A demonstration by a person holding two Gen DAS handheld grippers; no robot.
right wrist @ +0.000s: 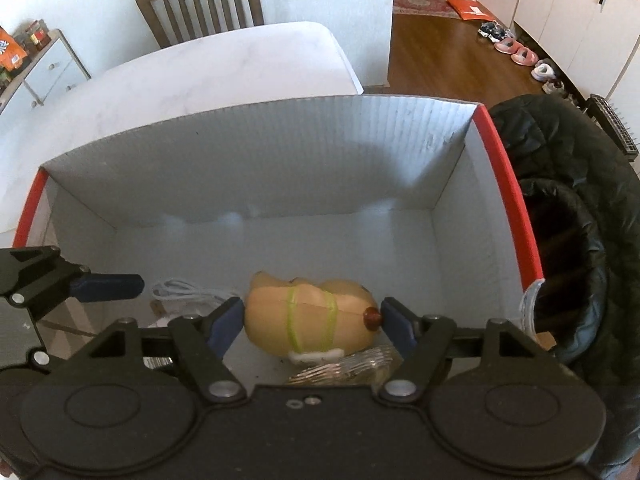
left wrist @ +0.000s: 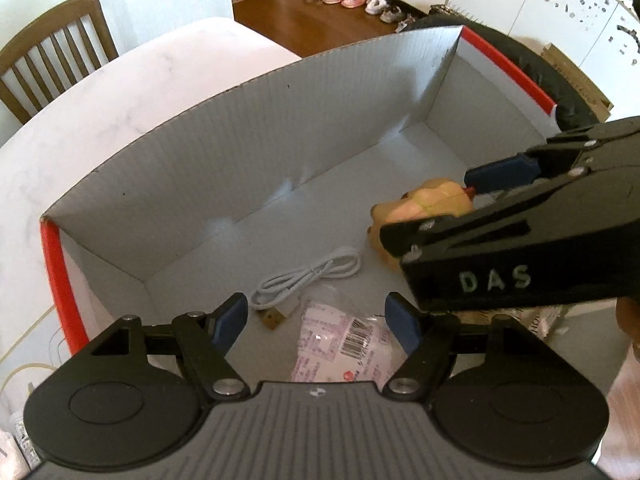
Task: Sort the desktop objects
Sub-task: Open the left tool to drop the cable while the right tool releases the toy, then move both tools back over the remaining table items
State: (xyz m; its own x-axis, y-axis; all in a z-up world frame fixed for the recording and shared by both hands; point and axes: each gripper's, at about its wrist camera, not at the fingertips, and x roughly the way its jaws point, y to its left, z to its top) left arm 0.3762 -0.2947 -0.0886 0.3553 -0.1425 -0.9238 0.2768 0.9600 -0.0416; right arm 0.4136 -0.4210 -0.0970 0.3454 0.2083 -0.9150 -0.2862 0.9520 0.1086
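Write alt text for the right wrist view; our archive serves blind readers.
The right gripper brackets a tan hot-dog-shaped toy with green bands inside a white corrugated box with red edges; contact is unclear. A coiled white cable lies left of the toy, and the left gripper's blue fingertip enters at left.
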